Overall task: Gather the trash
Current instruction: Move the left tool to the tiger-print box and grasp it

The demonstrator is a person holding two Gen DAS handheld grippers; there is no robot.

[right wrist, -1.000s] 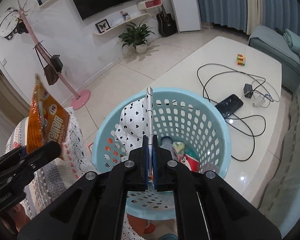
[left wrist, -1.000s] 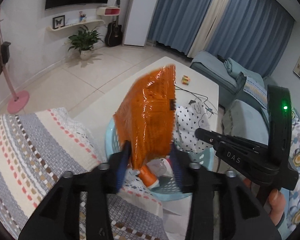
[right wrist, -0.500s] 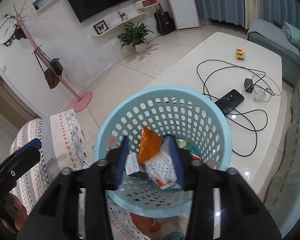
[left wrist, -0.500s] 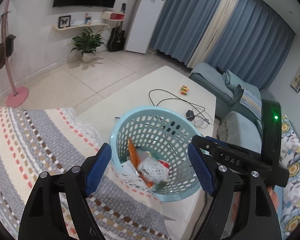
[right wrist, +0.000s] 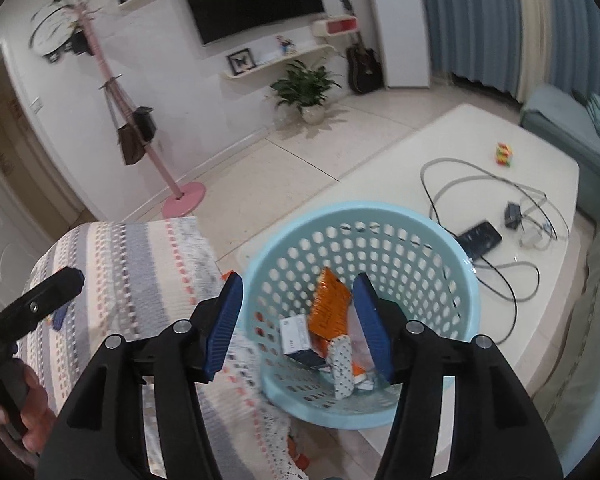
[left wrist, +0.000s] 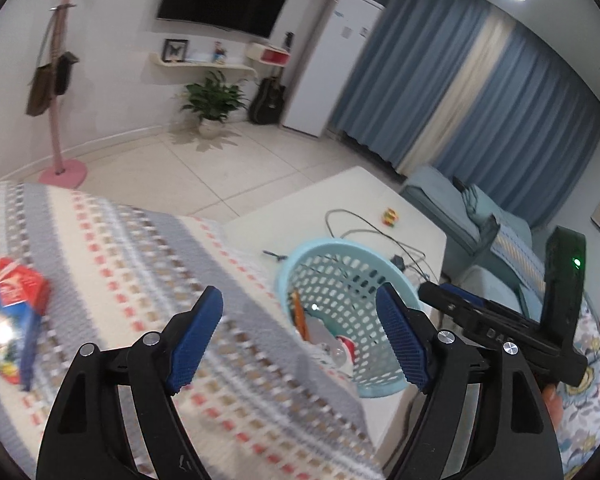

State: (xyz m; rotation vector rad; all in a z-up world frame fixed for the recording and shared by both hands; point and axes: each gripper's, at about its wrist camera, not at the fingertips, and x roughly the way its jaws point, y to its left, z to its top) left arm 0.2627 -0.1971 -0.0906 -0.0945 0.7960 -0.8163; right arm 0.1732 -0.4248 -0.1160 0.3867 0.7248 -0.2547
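Observation:
A light blue perforated basket (right wrist: 452, 248) stands on the white table's near corner; it also shows in the left wrist view (left wrist: 324, 250). Inside lie an orange snack bag (right wrist: 329, 312), a small white and blue box (right wrist: 298, 338) and a dotted white wrapper (right wrist: 342, 364). My right gripper (right wrist: 298, 322) is open and empty, above the basket's near rim. My left gripper (left wrist: 300, 342) is open and empty, over the striped cover to the basket's left. A red and blue carton (left wrist: 10, 320) lies on the cover at far left.
The striped knit cover (left wrist: 132, 264) drapes a seat beside the white table (right wrist: 432, 152). On the table lie cables (right wrist: 480, 184), a phone (right wrist: 480, 238), a charger (right wrist: 512, 213) and a colourful cube (right wrist: 505, 155). A pink coat stand (right wrist: 180, 196) is on the floor.
A second ago my left gripper held the orange bag and my right held a dotted wrapper. Both let go; the items now lie in the basket. My left gripper swung left.

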